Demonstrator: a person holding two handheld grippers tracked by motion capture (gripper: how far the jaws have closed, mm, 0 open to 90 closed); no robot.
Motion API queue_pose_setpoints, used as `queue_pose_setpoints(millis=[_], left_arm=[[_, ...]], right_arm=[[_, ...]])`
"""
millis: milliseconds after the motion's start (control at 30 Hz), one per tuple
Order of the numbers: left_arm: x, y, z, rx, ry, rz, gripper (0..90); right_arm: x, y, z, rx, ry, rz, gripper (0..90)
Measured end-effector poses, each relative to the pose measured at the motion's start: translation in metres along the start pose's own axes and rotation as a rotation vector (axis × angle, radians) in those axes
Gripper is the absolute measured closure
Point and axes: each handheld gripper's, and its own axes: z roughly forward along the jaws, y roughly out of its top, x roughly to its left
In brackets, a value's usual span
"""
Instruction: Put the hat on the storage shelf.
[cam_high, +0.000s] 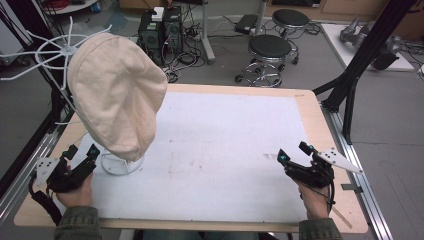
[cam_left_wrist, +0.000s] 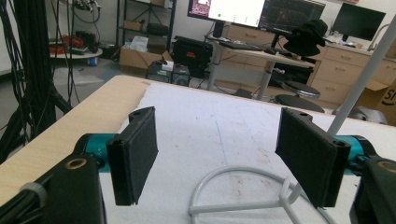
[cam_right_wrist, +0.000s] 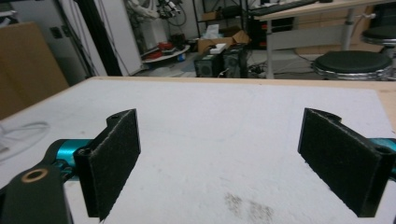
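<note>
A cream fabric hat (cam_high: 117, 90) hangs on a white wire stand (cam_high: 121, 164) at the left of the table. My left gripper (cam_high: 82, 151) sits just left of the stand's ring base (cam_left_wrist: 233, 186), open, with nothing between its jaws. The stand's white pole (cam_left_wrist: 359, 79) rises at the right of the left gripper view. At the right of the white mat (cam_high: 220, 150), my right gripper (cam_high: 294, 151) is held open and empty above the mat (cam_right_wrist: 224, 126).
A white wire rack (cam_high: 55, 50) stands behind the hat at the far left. Black stools (cam_high: 270, 50) and computer cases (cam_high: 160, 30) are on the floor beyond the table. A black frame leg (cam_high: 350, 85) rises off the table's right far corner.
</note>
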Motion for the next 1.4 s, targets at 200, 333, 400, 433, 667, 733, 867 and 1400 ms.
queue_pose_setpoints(millis=[200,333,400,433,667,733,867,1400], left_arm=[[0.000,0.000,0.000,0.002,0.000,-0.003,29.2],[0.000,0.000,0.000,0.001,0.000,-0.002,29.2],[0.000,0.000,0.000,-0.001,-0.002,-0.001,29.2],[-0.001,0.000,0.000,0.000,-0.002,-0.001,29.2],[0.000,0.000,0.001,0.001,-0.003,-0.002,29.2],[0.000,0.000,0.001,0.001,-0.004,-0.003,29.2],[0.000,0.000,0.001,0.006,-0.008,-0.003,29.2],[0.000,0.000,0.001,0.009,-0.007,-0.003,29.2]], right_arm=[[-0.006,-0.015,-0.004,-0.006,-0.062,-0.005,12.0],[-0.006,-0.026,-0.006,-0.011,-0.142,-0.035,12.0],[-0.005,-0.031,-0.006,-0.024,-0.197,-0.035,12.0],[-0.005,-0.033,-0.006,-0.028,-0.218,-0.036,12.0],[-0.002,-0.043,-0.003,-0.071,-0.347,-0.031,12.0],[-0.002,-0.046,-0.001,-0.069,-0.351,-0.039,12.0],[-0.002,-0.049,0.000,-0.068,-0.353,-0.050,12.0],[-0.001,-0.051,0.000,-0.061,-0.337,-0.063,12.0]])
